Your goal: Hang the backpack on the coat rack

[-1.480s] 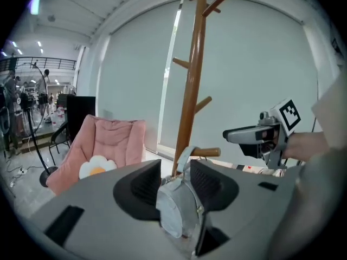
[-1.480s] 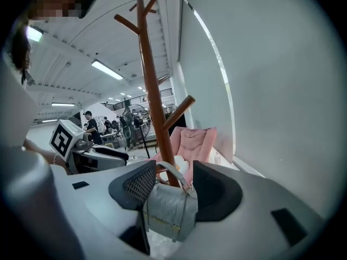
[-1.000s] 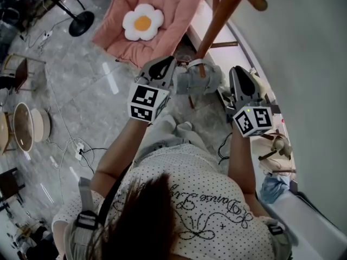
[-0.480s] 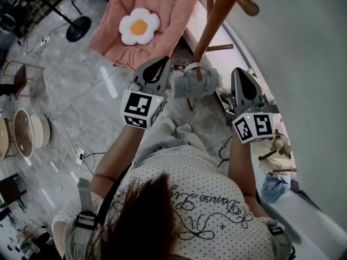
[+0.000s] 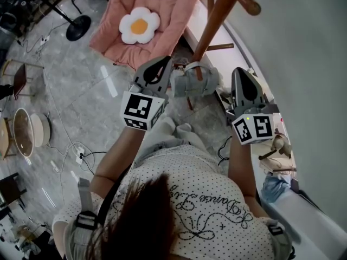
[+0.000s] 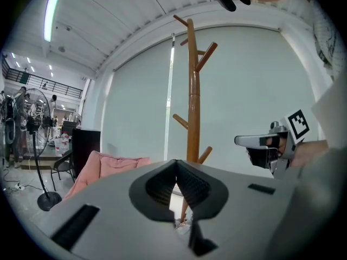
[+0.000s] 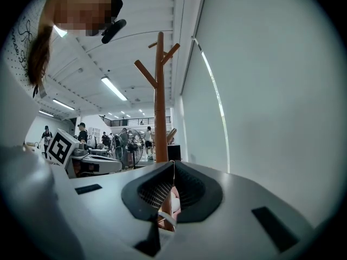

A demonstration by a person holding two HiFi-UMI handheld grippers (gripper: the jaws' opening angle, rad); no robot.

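Currently, state of left gripper [image 6: 174,168]: jaws closed, ribbed pads meeting at the tip, nothing clamped between them.
State of right gripper [image 7: 172,169]: jaws closed, pads pressed together, nothing held.
Attitude of both grippers: held out in front of the person, roughly level, noses toward the coat rack [image 5: 212,31]; in the head view they sit one on each side of its pole.
Position of backpack [image 5: 184,85]: small and grey, low down at the rack's pole, which crosses its middle in the head view. It shows between the two gripper noses but lies lower than they do; neither gripper grips it.
Support of backpack: cannot be determined; it may rest on the floor or hang from a low peg.
Detail, white strap [image 5: 191,65]: a loop at the top edge of the backpack, just beside the pole; the right gripper view shows it through the gap under the closed pads.
Build of coat rack: wooden, upright, angled pegs at several heights, close to a pale wall.
Surroundings, pink chair [image 5: 162,4]: beyond the rack, to its left; a flower cushion [image 5: 140,25] lies on it.
Surroundings, fan base [image 5: 78,27]: black, round, on the grey floor left of the chair.
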